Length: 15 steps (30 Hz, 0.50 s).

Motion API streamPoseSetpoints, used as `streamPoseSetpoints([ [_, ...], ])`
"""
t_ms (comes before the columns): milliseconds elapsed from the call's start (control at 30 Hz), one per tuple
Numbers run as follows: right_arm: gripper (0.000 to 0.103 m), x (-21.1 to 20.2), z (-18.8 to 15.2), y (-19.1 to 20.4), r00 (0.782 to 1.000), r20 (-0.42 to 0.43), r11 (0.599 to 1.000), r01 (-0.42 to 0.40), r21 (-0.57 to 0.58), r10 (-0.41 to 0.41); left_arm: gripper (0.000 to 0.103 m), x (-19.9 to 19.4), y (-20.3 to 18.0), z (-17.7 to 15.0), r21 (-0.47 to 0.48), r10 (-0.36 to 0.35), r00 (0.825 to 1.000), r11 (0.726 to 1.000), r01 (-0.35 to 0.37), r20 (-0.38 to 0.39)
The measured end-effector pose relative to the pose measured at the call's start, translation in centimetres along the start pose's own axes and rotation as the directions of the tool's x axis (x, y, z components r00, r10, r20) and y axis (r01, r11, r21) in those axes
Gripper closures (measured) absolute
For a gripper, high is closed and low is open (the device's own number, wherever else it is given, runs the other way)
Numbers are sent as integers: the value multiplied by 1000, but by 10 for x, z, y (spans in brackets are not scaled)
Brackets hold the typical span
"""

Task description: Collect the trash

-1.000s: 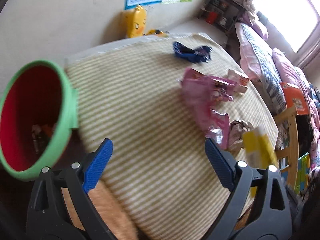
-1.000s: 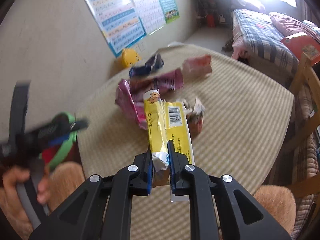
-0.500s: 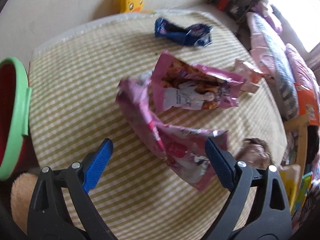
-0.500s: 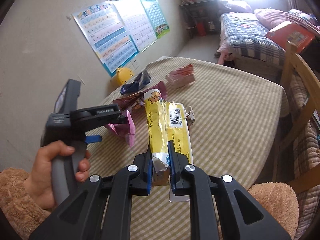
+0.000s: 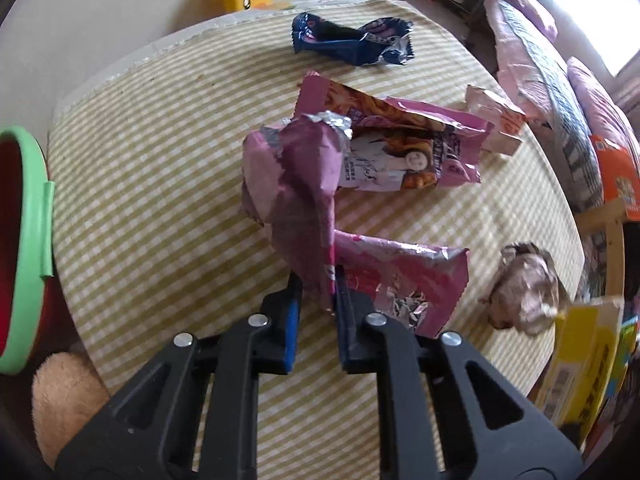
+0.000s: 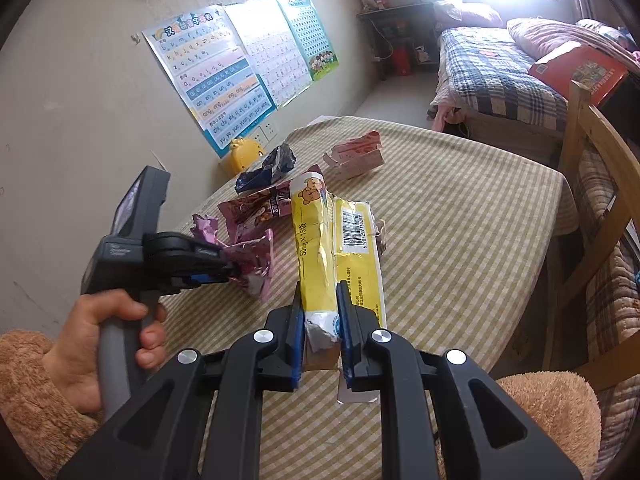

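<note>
Pink crumpled wrapper (image 5: 296, 184) now pinched in my left gripper (image 5: 314, 300): jaws were wide a second ago, closing on its foil edge now. Right gripper (image 6: 320, 320) stays clamped on the yellow packet (image 6: 316, 248) above the table (image 6: 460, 216). Both loaded; green-rimmed bin (image 5: 30, 248) sits left, so next is a double drop.

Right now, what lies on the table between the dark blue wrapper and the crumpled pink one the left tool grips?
The flat pink snack bag lies between dark blue wrapper and crumpled pink wrapper, seen in the left wrist view.
</note>
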State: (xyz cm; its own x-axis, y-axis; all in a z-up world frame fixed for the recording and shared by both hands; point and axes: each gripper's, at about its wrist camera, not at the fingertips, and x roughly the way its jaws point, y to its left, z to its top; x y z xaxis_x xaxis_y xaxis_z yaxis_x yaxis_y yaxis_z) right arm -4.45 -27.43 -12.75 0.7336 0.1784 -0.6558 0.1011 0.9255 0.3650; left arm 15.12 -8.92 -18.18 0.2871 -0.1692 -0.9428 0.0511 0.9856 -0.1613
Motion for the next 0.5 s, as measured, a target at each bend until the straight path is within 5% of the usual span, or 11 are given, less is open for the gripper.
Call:
streamPoseSetpoints([
  [333,89,-21,1,28,990,135,991,-23,-129,40,88,-46,29,-42,96,-54,999,994,53,6],
  [500,89,-16,-5,57,988,54,962,-128,-240,145,88,-53,43,-57,98,-54,999,994,53,3],
])
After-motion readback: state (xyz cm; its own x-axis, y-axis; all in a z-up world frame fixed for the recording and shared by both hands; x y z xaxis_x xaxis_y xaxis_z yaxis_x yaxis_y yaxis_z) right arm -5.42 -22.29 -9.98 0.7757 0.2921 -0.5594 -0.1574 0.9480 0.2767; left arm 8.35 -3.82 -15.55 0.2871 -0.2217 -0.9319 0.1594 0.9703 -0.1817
